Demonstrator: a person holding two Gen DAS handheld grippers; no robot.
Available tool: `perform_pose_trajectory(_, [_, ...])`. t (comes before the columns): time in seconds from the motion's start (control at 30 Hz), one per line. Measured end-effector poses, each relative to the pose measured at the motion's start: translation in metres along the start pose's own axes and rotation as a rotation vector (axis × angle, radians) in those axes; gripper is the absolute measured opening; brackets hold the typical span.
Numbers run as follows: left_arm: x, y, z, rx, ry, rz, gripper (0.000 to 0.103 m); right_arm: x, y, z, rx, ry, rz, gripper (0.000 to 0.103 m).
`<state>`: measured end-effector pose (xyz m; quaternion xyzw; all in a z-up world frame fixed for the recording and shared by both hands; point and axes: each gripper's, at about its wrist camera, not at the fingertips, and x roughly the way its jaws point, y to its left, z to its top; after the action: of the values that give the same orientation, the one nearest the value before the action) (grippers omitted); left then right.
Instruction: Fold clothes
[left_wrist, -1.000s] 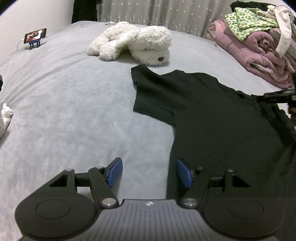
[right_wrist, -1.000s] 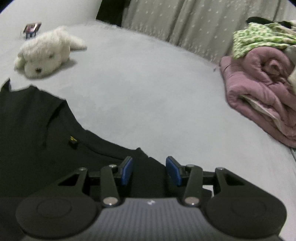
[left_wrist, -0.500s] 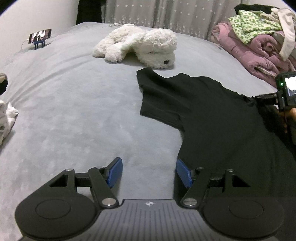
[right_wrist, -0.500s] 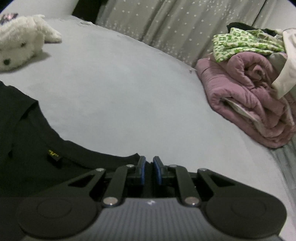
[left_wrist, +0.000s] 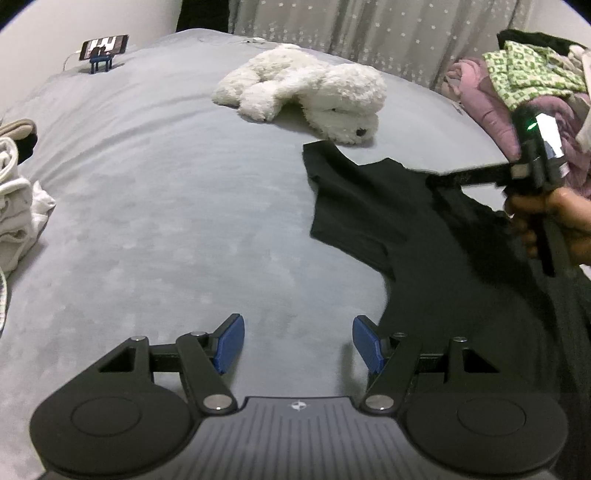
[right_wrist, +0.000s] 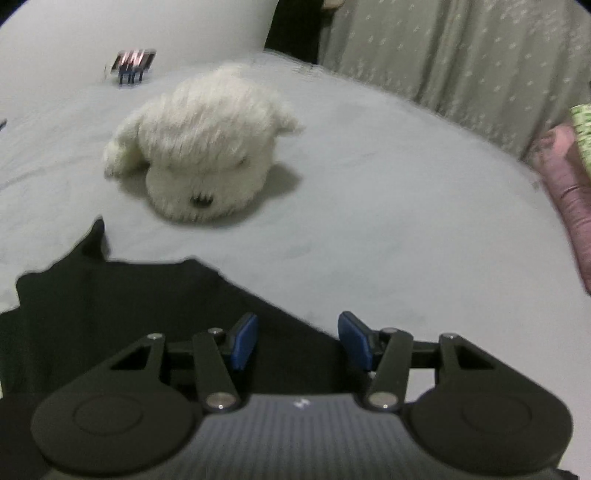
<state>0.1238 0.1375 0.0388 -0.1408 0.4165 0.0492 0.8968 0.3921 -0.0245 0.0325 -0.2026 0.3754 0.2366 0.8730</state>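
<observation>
A black T-shirt (left_wrist: 461, 277) lies spread on the grey bed (left_wrist: 166, 203), one sleeve pointing at the plush dog. My left gripper (left_wrist: 297, 345) hovers open over bare bedding just left of the shirt's side edge, holding nothing. In the left wrist view a hand (left_wrist: 561, 221) holds my right gripper (left_wrist: 434, 180) over the shirt's neck and shoulder area. In its own blurred view my right gripper (right_wrist: 299, 339) stands open above the T-shirt's (right_wrist: 129, 302) upper edge, the left pad over black cloth and the right pad over grey bedding.
A white plush dog (left_wrist: 314, 92) (right_wrist: 199, 147) lies just beyond the shirt. A phone on a blue stand (left_wrist: 105, 46) sits at the far left. Pink bedding and green patterned clothes (left_wrist: 517, 81) are piled at the right; white clothing (left_wrist: 18, 206) lies at the left edge.
The right gripper was open, shut on the shirt's upper edge half a second ago, and is open again, now swung left toward the plush dog. The left gripper drifted slightly left, staying open.
</observation>
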Motion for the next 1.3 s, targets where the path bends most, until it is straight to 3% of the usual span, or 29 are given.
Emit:
perform_pose_trajectory(0.03, [0.0,0.002,0.001,-0.005,0.001,0.0,0.065,0.002,0.005,0.001,-0.012,-0.003,-0.005,0.034])
perform_pose_trajectory(0.07, [0.0,0.003,0.002,-0.01,0.003,0.0,0.065,0.004,0.009,0.002,-0.024,-0.005,-0.009,0.009])
perform_pose_trajectory(0.23, [-0.002,0.01,0.005,-0.035,0.005,0.0,0.065,0.004,0.035,0.01,-0.101,-0.082,-0.137,0.009])
perform_pose_trajectory(0.47, [-0.004,0.018,0.007,-0.065,0.007,0.008,0.065,0.027,0.057,0.007,-0.104,-0.056,-0.262,0.01])
perform_pose_trajectory(0.53, [-0.005,0.024,0.011,-0.085,0.004,0.009,0.065,0.023,0.06,0.012,-0.053,-0.058,-0.281,0.019])
perform_pose_trajectory(0.57, [-0.006,0.027,0.012,-0.095,0.002,0.01,0.065,0.021,0.062,0.014,-0.027,-0.058,-0.291,0.029])
perform_pose_trajectory(0.6, [-0.007,0.032,0.014,-0.112,0.0,0.01,0.065,0.013,0.061,0.014,0.007,-0.078,-0.263,0.038])
perform_pose_trajectory(0.67, [-0.009,0.042,0.018,-0.153,-0.005,0.012,0.065,-0.007,0.07,0.013,0.038,-0.104,-0.191,0.041])
perform_pose_trajectory(0.93, [-0.015,0.08,0.03,-0.309,-0.019,0.026,0.065,-0.067,0.146,-0.002,-0.013,-0.095,0.165,0.042])
perform_pose_trajectory(1.07, [-0.013,0.087,0.03,-0.342,-0.007,0.013,0.065,-0.061,0.17,0.004,0.026,-0.053,0.225,0.045])
perform_pose_trajectory(1.17, [-0.012,0.091,0.03,-0.357,0.007,0.003,0.065,-0.039,0.188,0.005,0.007,0.028,0.168,0.038])
perform_pose_trajectory(1.23, [-0.013,0.095,0.03,-0.376,0.011,-0.004,0.065,-0.039,0.194,0.001,0.017,0.011,0.142,0.012])
perform_pose_trajectory(1.27, [-0.015,0.097,0.031,-0.387,0.012,-0.01,0.065,-0.04,0.194,0.001,0.042,0.003,0.14,0.004])
perform_pose_trajectory(1.3, [-0.016,0.099,0.031,-0.395,0.01,-0.014,0.065,-0.042,0.193,0.001,0.084,-0.012,0.152,0.004])
